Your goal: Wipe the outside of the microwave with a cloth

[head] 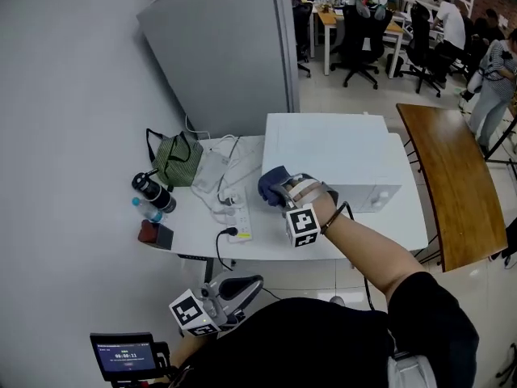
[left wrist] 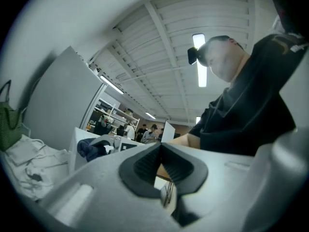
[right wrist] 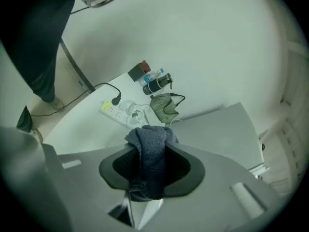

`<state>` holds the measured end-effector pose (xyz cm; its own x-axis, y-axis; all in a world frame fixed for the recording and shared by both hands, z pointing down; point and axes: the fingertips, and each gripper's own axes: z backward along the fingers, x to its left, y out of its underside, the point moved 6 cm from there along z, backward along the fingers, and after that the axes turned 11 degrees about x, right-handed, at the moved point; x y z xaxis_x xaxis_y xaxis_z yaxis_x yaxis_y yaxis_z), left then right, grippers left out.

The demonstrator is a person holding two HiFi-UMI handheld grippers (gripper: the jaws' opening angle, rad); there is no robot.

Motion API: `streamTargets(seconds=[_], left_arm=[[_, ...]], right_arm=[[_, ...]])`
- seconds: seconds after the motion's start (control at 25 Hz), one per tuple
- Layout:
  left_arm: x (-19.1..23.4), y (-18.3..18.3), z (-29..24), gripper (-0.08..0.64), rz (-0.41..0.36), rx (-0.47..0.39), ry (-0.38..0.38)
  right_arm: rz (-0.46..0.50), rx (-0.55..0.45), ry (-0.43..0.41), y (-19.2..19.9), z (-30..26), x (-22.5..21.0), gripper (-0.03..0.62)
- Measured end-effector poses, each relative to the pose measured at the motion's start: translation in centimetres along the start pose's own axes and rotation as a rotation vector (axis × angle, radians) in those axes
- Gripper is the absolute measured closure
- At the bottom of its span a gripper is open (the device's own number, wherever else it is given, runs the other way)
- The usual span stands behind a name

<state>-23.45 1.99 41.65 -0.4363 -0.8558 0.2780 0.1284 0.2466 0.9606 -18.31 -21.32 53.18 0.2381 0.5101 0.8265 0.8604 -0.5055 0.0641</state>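
1. Microwave: white, on the 3 o'clock half of a white table. Its front is foreshortened in the head view and the inside is not seen.
2. Cloth: dark blue, bunched, at the microwave's 9 o'clock front corner. Whether it touches the casing cannot be told.
3. Right gripper: its jaws pinch the cloth. The hand covers the jaws in the head view, while the right gripper view shows both pads closed on the cloth.
4. Left gripper: at 6 o'clock, off the table. Its jaw tips are pressed together with nothing between them.
5. Green mesh bag: at 10 o'clock from the cloth. Its contents cannot be made out.
6. Black flask and blue-capped bottle: lying at the table's 9 o'clock edge. Their fill is unreadable.
7. Red-and-black box: just beside the bottles.
8. Power strip: one black plug in it, with white cables at its 12 o'clock.
9. Small screen: at 7 o'clock, with text too small to read.
10. Left gripper view only: ceiling lights and the person's dark sleeve.
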Motion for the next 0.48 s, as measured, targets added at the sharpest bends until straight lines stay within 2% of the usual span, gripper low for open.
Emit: streamTargets(seconds=[0.12,0.24,0.36,0.48], left_arm=[[1.1,0.8,4.0,0.557,0.023,0.001,-0.045],[1.4,2.1,5.7,0.557,0.028,0.011,-0.078],[0.8,2.0,4.0,0.557,0.021,0.018,-0.065],[-0.7,0.6,-1.0,0.557,0.001,0.012,-0.021]], right_arm=[[0.123,0.069,0.028,-3.0,-3.6,0.5,0.472],[0.208,0.106,0.058,-2.2,-4.0,1.6,0.471],[0.215,0.131,0.054,2.2,-2.0,3.4,0.471],[0.214,0.19,0.037,10.1,1.6,5.8,0.471]])
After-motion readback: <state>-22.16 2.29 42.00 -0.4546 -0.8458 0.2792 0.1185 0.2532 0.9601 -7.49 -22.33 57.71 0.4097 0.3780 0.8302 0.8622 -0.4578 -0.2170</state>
